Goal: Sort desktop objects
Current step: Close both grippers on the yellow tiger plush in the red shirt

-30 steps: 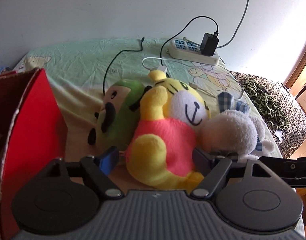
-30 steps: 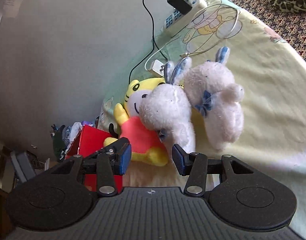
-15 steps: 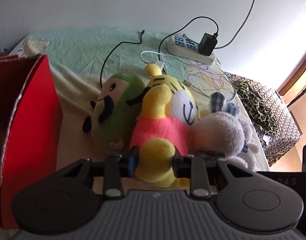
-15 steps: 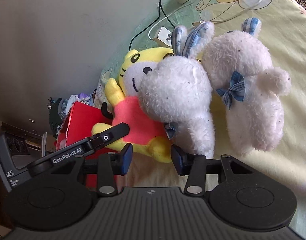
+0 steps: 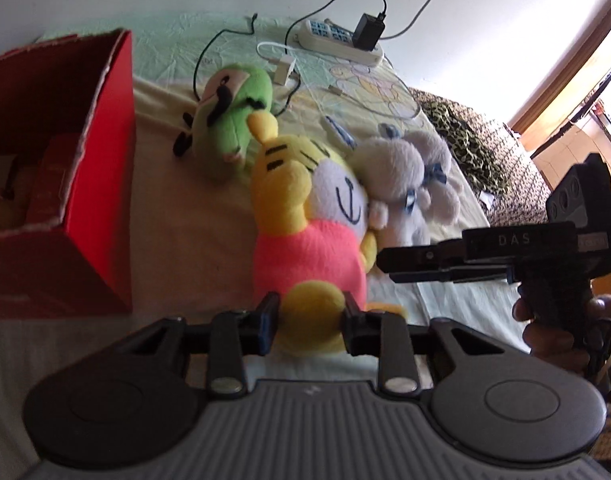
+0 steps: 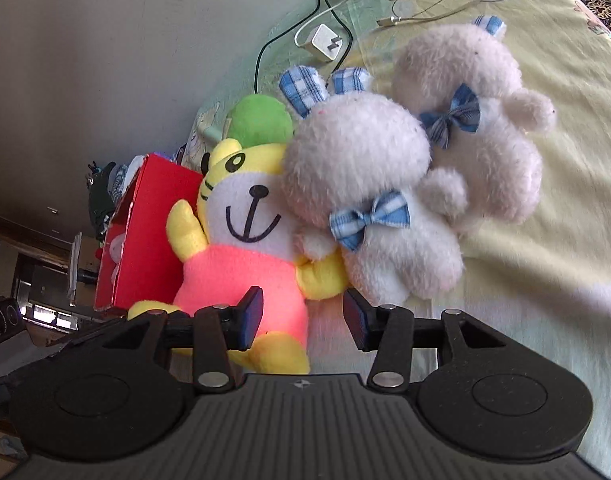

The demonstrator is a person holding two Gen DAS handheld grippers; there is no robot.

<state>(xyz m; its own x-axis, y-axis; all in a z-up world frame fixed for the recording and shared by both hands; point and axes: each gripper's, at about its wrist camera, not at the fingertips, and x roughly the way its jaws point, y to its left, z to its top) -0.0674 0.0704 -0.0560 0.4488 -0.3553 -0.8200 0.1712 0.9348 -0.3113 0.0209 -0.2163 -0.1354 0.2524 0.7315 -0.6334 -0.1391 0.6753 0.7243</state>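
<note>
Gripping the yellow tiger plush [image 5: 305, 220] by its foot, left gripper [image 5: 311, 322] fingers clenched on it — soft limb gives a handle for the red box [image 5: 101, 176] alongside. Right gripper [image 6: 303, 320] fingers opening, nothing clamped, near the white bunny [image 6: 369, 200] on the bed [image 6: 565, 216].

Tiger toy [image 5: 305, 216] soft plush; rabbits [image 6: 361, 184] fuzzy; box [image 5: 101, 184] matt red cardboard; sheet [image 6: 577, 184] cloth.

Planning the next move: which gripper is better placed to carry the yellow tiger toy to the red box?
Left. The left gripper is shut on the tiger toy, beside the red box. The right gripper is opening, gripping nothing.
</note>
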